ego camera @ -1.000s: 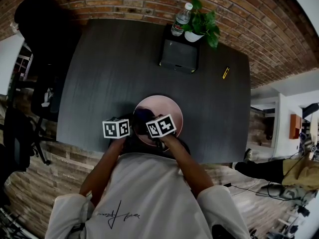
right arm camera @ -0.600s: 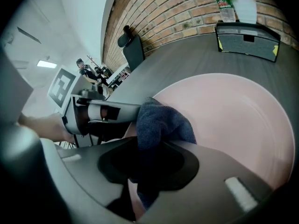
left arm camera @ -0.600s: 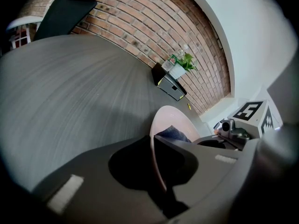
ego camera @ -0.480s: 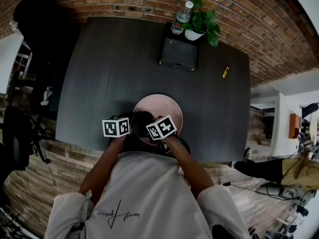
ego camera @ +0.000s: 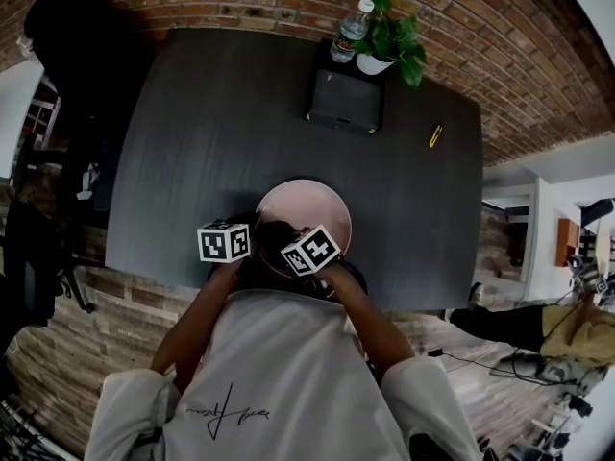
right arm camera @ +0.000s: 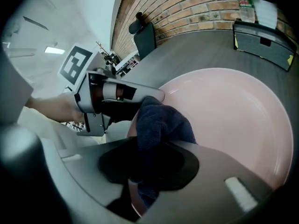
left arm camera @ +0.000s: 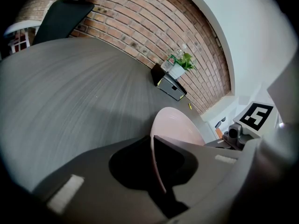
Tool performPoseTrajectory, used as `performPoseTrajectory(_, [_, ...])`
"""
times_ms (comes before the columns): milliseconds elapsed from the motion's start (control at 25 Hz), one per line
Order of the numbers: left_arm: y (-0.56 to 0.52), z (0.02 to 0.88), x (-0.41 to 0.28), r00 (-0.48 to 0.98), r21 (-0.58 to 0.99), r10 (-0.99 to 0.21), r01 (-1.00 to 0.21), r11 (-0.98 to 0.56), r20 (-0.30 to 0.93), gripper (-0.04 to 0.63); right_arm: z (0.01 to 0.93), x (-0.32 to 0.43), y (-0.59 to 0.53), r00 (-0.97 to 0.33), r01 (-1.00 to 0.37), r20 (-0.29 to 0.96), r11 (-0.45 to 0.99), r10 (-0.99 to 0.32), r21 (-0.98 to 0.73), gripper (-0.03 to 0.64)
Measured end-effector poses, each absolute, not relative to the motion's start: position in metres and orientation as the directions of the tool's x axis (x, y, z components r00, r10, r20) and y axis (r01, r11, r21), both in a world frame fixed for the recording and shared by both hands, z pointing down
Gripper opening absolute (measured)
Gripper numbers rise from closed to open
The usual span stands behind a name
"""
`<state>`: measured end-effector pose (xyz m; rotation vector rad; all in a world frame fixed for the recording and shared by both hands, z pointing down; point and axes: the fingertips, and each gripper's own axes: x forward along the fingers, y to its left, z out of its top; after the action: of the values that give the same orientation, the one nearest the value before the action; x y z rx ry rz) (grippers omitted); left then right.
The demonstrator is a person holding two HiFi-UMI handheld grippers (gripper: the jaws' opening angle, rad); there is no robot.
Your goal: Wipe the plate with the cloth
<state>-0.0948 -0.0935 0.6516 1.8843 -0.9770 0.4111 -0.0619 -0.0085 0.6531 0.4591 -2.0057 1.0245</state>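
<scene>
Plate (ego camera: 319, 203) rim pinched in left gripper (left arm camera: 155, 146), cloth (right arm camera: 161, 120) clamped in right gripper (right arm camera: 156, 148) upon it; box (ego camera: 344, 104), plant (ego camera: 391, 41), bottle (ego camera: 350, 36) well apart.

White shirt (ego camera: 288, 363), dark script (ego camera: 227, 413); grey left gripper (left arm camera: 156, 158), right gripper (right arm camera: 145, 169); marker cubes (ego camera: 224, 242).

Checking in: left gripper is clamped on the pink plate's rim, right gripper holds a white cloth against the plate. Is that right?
Not quite: the cloth is dark blue, not white, as the right gripper view shows. The rest stands: the left gripper is clamped on the rim of the pink plate, and the right gripper holds the cloth against the plate.
</scene>
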Motion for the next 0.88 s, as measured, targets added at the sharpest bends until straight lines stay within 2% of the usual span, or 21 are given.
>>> performPoseTrajectory(880, [-0.094,0.651,-0.094,0.631,0.597,-0.459,-0.766,-0.239,0.625,0.043,0.654,-0.034,0.018,-0.567,-0.578,0.811,0.631,0.145,-0.517,0.107])
